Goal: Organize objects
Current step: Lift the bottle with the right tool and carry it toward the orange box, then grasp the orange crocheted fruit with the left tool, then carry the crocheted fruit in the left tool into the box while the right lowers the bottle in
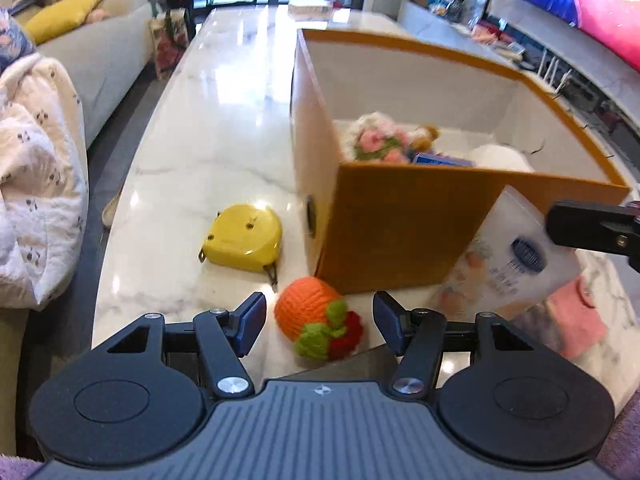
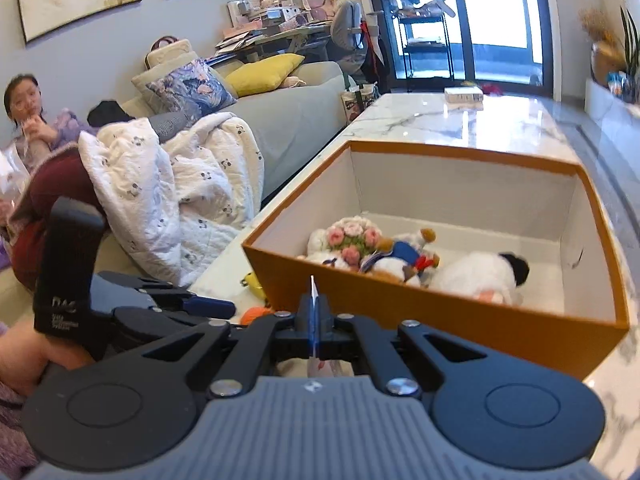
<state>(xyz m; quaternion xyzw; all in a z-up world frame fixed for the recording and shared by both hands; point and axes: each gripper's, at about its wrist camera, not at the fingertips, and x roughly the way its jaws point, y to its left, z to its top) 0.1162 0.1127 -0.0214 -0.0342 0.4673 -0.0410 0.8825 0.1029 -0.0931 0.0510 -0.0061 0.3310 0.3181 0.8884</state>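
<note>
A knitted orange fruit toy (image 1: 316, 316) lies on the marble table (image 1: 208, 140), between the spread fingers of my left gripper (image 1: 320, 320). The gripper is open and neither pad touches the toy. A yellow tape measure (image 1: 242, 238) lies just beyond it to the left. My right gripper (image 2: 314, 304) is shut on a flat white packet (image 1: 516, 256), held edge-on near the front wall of the orange box (image 2: 440, 320). In the left wrist view the right gripper (image 1: 560, 228) comes in from the right. Inside the box lie a knitted bouquet (image 2: 354, 236) and plush toys (image 2: 476, 276).
A pink cloth (image 1: 576, 316) lies on the table under the packet. A small white box (image 2: 464, 95) sits at the table's far end. A sofa with a quilt (image 2: 168, 200) runs along the left, and a person (image 2: 28, 120) sits there. A low cabinet (image 1: 520, 40) stands to the right.
</note>
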